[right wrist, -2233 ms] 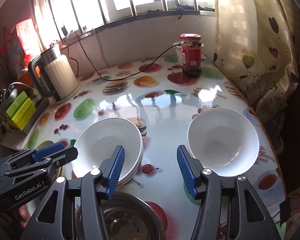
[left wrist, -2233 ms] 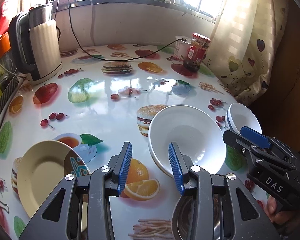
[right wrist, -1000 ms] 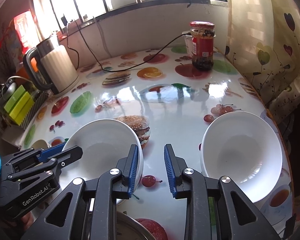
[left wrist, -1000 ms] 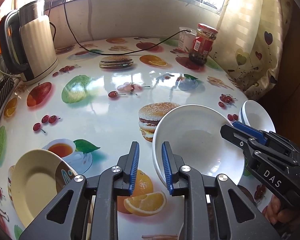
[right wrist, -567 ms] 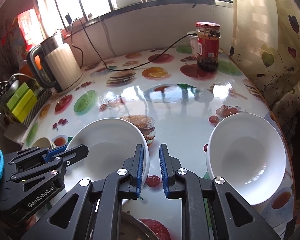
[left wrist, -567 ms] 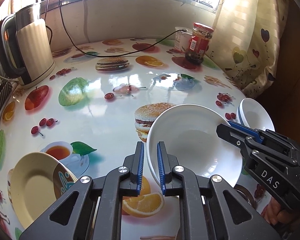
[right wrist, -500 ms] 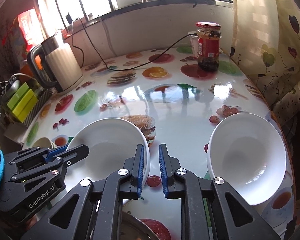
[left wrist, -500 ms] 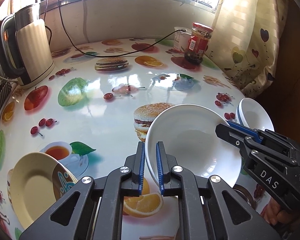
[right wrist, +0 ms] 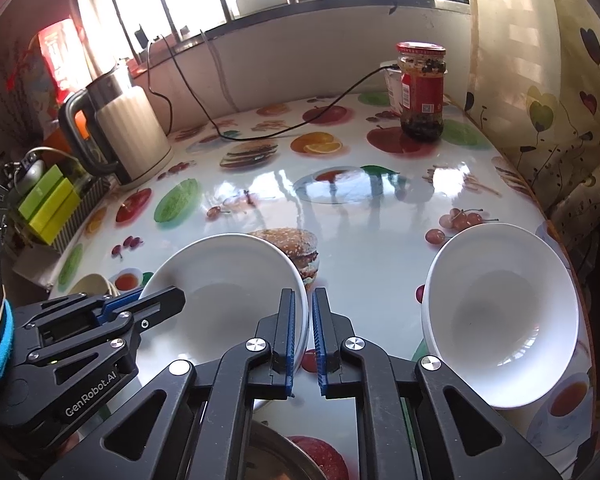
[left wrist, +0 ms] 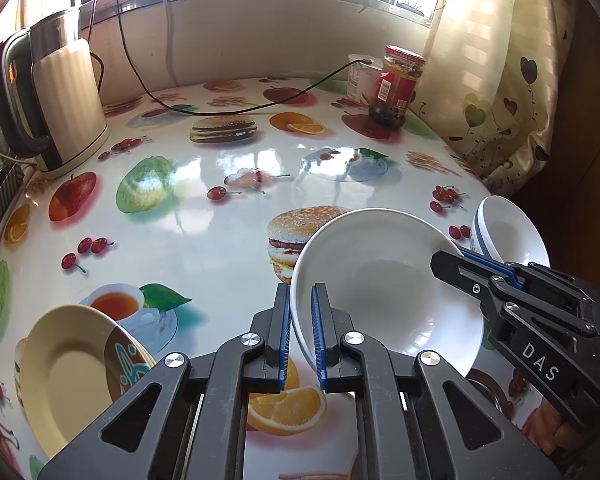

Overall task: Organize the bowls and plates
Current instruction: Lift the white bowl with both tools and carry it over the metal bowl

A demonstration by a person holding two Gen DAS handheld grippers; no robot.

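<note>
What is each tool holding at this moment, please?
Left tool: shut on the near white bowl's left rim.
Right tool: shut on its right rim.

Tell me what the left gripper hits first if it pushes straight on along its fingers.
The left gripper is already shut on the near rim of the white bowl. Pushed on, it would likely just shove that bowl across the table toward the printed hamburger.
</note>
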